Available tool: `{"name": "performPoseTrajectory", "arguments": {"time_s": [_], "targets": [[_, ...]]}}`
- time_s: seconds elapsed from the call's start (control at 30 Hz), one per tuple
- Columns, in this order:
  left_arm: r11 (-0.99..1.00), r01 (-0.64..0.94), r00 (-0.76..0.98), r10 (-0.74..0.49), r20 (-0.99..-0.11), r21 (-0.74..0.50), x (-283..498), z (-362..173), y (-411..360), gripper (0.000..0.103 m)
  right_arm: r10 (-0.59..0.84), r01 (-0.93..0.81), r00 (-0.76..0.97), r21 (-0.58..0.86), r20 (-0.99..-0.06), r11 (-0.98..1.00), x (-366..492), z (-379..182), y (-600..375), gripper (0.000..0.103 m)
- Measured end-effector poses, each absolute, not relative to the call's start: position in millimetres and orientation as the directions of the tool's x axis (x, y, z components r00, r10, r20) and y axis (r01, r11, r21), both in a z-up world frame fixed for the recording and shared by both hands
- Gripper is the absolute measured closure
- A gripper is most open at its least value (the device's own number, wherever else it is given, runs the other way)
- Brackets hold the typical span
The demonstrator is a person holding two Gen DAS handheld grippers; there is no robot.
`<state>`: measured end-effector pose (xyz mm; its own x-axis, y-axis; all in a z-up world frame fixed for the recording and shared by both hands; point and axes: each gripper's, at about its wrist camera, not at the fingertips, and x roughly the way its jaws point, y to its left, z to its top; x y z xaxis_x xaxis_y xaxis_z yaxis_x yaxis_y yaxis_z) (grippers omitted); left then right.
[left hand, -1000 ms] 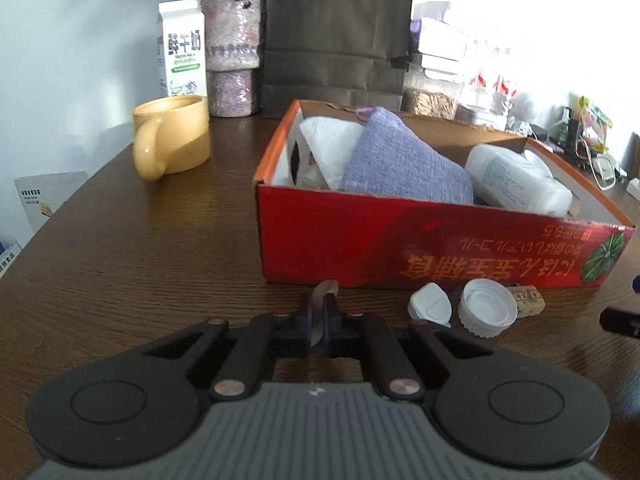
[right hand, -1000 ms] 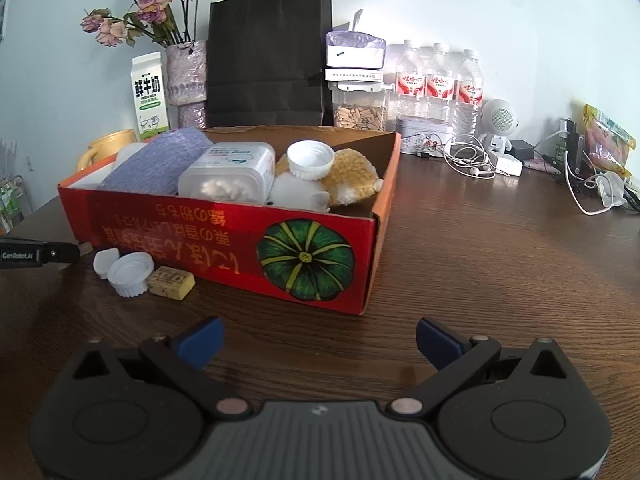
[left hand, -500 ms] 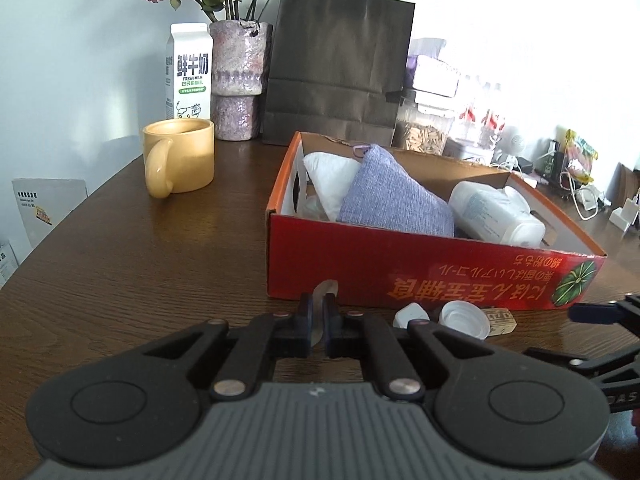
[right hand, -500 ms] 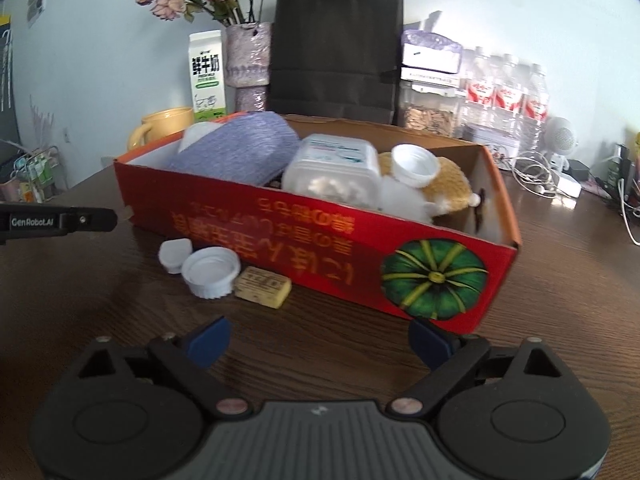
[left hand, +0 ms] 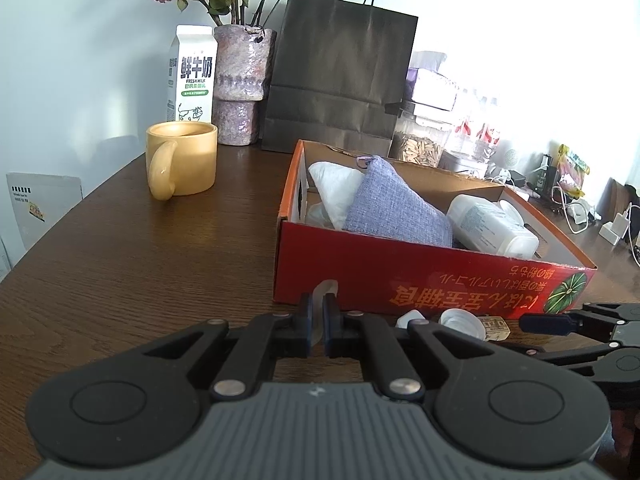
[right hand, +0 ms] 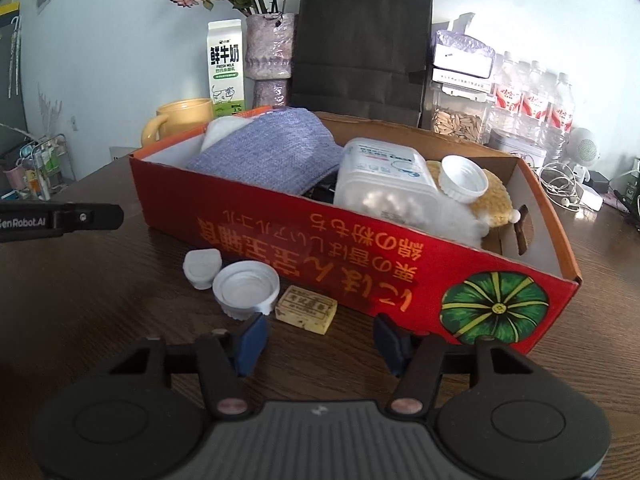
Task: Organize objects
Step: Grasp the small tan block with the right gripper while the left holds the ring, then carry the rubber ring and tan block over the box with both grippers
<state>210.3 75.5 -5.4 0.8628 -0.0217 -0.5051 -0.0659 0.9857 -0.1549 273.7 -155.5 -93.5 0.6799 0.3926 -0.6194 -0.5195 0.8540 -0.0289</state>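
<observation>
A red cardboard box [right hand: 360,264] holds a blue-grey pouch [right hand: 276,152], a white tub [right hand: 380,184], a white cap and a yellow knitted thing. On the table in front of it lie a small white cap [right hand: 202,264], a wide white cap [right hand: 245,288] and a tan block [right hand: 306,309]. My right gripper [right hand: 320,346] is closing; the block lies just ahead, partly between the blue fingertips, and the pads do not touch it. My left gripper [left hand: 316,312] is shut on a thin pale translucent piece [left hand: 327,289], left of the caps.
A yellow mug [left hand: 184,160], a milk carton [left hand: 192,76], a vase of dried roses [left hand: 240,92] and a black paper bag [left hand: 340,76] stand behind the box [left hand: 400,276]. A seed jar [right hand: 456,120], water bottles [right hand: 532,100] and cables [right hand: 564,192] crowd the back right.
My right gripper slid left along the box front to the caps and block, and its jaws narrowed. My left gripper drew back slightly, still shut on the thin piece.
</observation>
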Motion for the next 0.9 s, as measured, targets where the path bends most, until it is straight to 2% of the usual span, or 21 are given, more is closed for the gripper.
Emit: {"name": "performPoseTrajectory", "arguments": {"time_s": [0.43, 0.9], "targets": [[0.985, -0.059, 0.865, -0.030, -0.500, -0.161, 210, -6, 77, 0.097, 0.414, -0.532, 0.679, -0.018, -0.606, 0.846, 278, -94, -147, 0.071], [0.984, -0.058, 0.872, -0.031, -0.488, -0.166, 199, 1, 74, 0.097, 0.443, -0.507, 0.735, 0.016, -0.513, 0.862, 242, -72, -197, 0.071]]}}
